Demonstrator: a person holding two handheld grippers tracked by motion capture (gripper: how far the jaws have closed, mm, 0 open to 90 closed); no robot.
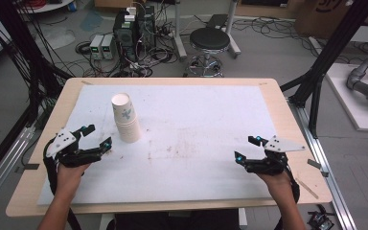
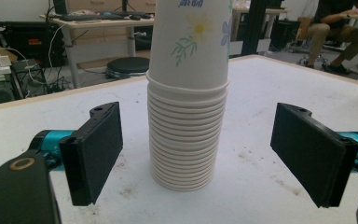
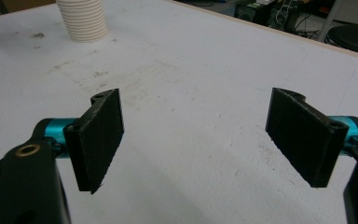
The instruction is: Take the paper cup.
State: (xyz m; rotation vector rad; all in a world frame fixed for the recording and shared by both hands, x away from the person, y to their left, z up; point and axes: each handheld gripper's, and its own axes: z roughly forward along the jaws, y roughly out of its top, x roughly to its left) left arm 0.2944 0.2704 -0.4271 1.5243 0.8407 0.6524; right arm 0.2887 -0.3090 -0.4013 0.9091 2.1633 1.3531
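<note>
High view: stack of paper cups [image 1: 126, 118], white with flower print, upright at upper left of the tabletop [image 1: 196, 124], just right of the left tongs [image 1: 95, 136]; right tongs [image 1: 247, 149] well apart. Left gripper view: stack centred between wide-open jaws, untouched; blue lettering unreadable. Right gripper view: stack upper left; jaws wide, empty.

Upright stack of nested white paper cups [image 1: 126, 118], floral-printed top cup, on the table's left half.
</note>
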